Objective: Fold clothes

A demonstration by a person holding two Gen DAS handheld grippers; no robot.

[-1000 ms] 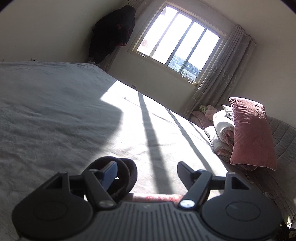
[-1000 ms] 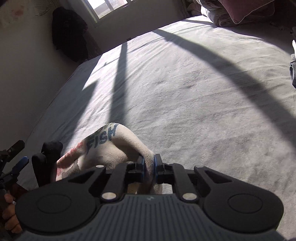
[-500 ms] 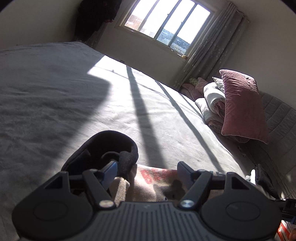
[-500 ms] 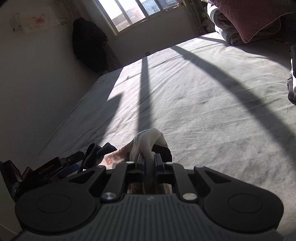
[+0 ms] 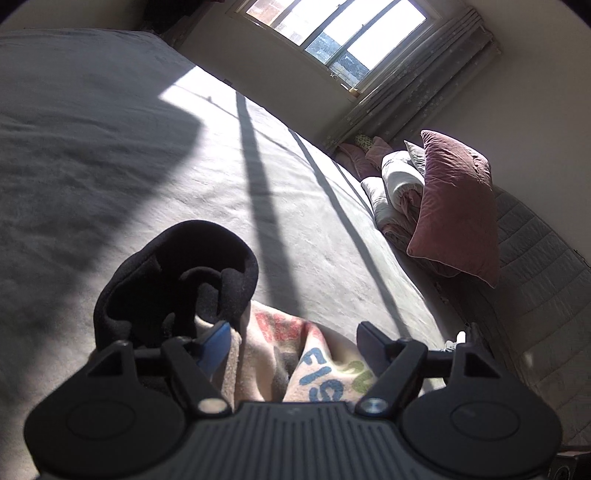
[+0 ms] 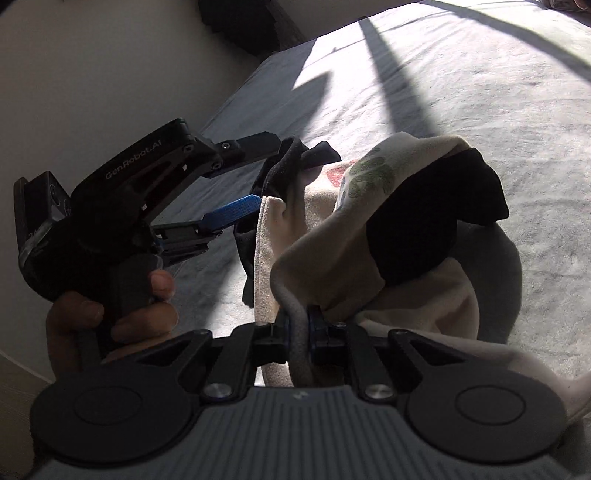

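Observation:
A cream sweatshirt [image 6: 369, 295] with black trim [image 6: 424, 229] and blue, red and green prints hangs bunched above the grey bed [image 6: 480, 92]. My right gripper [image 6: 299, 325] is shut on a fold of its cream fabric. My left gripper [image 6: 258, 173], held by a hand [image 6: 110, 306], stands wide open at the garment's left edge, its blue pad [image 6: 232, 210] touching the cloth. In the left wrist view the left gripper [image 5: 291, 332] is open around the printed cream cloth [image 5: 317, 373], with a black cuff [image 5: 177, 280] curled over its left finger.
The grey bed cover [image 5: 110, 147] spreads ahead, striped with sunlight and shadow. A pink pillow [image 5: 454, 206] and rolled quilts [image 5: 399, 184] lie at the right, under a window [image 5: 332, 33] with curtains. A wall [image 6: 110, 74] borders the bed's left side.
The right gripper has lifted the sweatshirt and turned left toward the left gripper. The left gripper has closed in, so more printed cloth now lies between its open fingers.

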